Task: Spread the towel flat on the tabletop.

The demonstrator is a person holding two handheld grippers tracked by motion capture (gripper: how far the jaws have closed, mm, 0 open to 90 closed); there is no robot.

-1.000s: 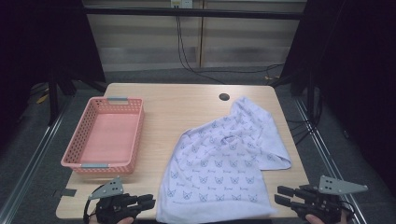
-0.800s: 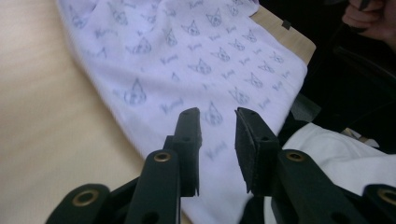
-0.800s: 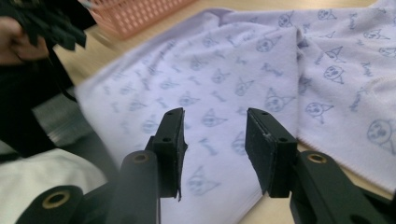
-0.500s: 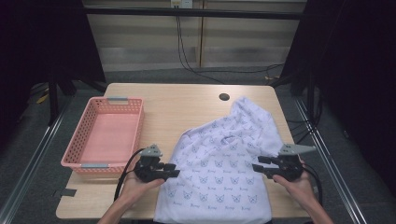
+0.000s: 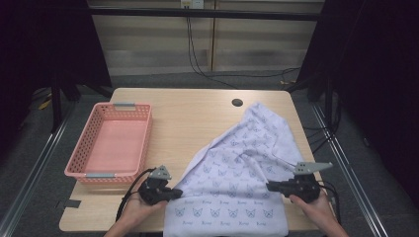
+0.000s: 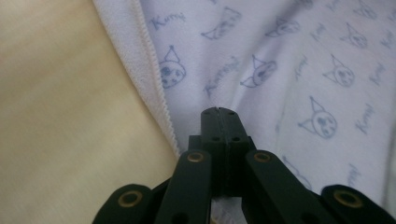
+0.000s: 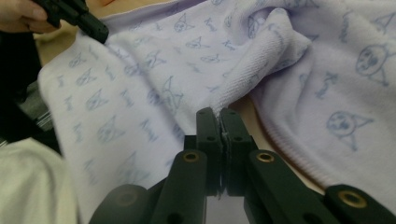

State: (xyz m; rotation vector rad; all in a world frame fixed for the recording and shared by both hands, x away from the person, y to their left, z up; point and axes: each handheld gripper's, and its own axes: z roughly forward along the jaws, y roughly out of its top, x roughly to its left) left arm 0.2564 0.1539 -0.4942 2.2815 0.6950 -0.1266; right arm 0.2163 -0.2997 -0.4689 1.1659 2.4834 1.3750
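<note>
— What's on the wooden table (image 5: 197, 113)?

— A pale lilac towel (image 5: 237, 177) printed with small cat-face motifs and script. It is the largest thing, spread from the table's centre toward 5 o'clock, rumpled at 3 o'clock, its near end hanging over the front edge and cut off by the frame.

— And the pink basket (image 5: 111, 143)?

— At 9 o'clock, apart from the towel, with bare wood between them.

— The grippers?

— The left gripper (image 5: 174, 193) has just clamped shut on the towel's stitched left hem at 7 o'clock; the right gripper (image 5: 271, 186) has just clamped a raised fold at 4 o'clock — cloth pinched between its jaws.
</note>
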